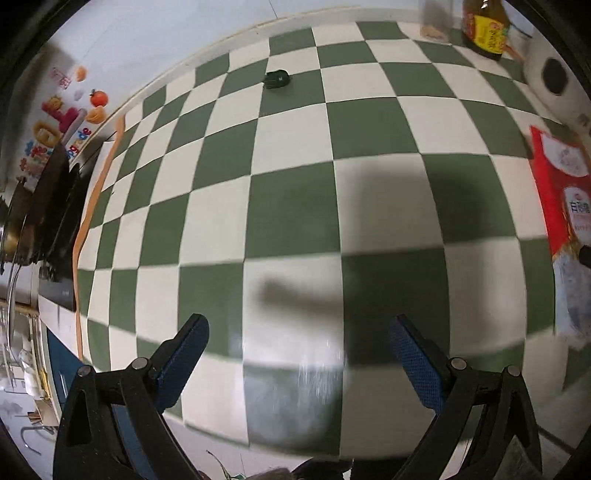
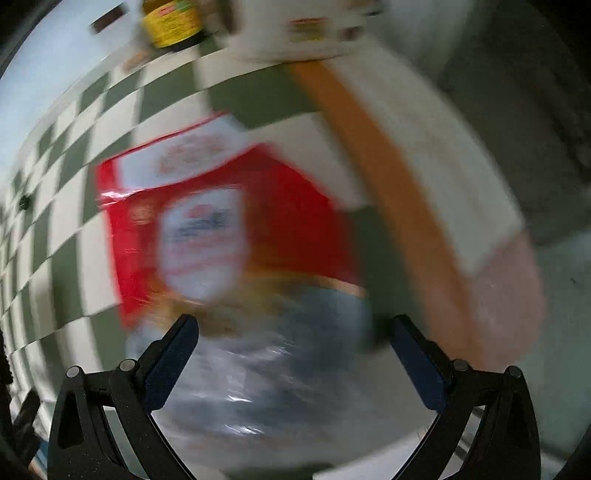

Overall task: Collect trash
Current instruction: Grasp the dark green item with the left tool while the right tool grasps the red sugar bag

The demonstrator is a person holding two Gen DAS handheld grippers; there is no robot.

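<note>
A red and white plastic food bag (image 2: 221,229) lies flat on the green and white checkered tablecloth (image 1: 295,192); it also shows at the right edge of the left wrist view (image 1: 561,206). My right gripper (image 2: 293,332) is open, hovering over the bag's clear lower end, which lies between the fingers. The right view is blurred. My left gripper (image 1: 299,332) is open and empty above bare cloth. A small dark object (image 1: 277,78) lies far back on the cloth, also seen small in the right view (image 2: 25,202).
A sauce bottle with a yellow label (image 1: 485,29) stands at the back right, also in the right view (image 2: 171,22). A white box (image 2: 306,33) stands next to it. The table's orange edge (image 2: 399,206) runs on the right. Dark cookware (image 1: 40,206) sits at the left.
</note>
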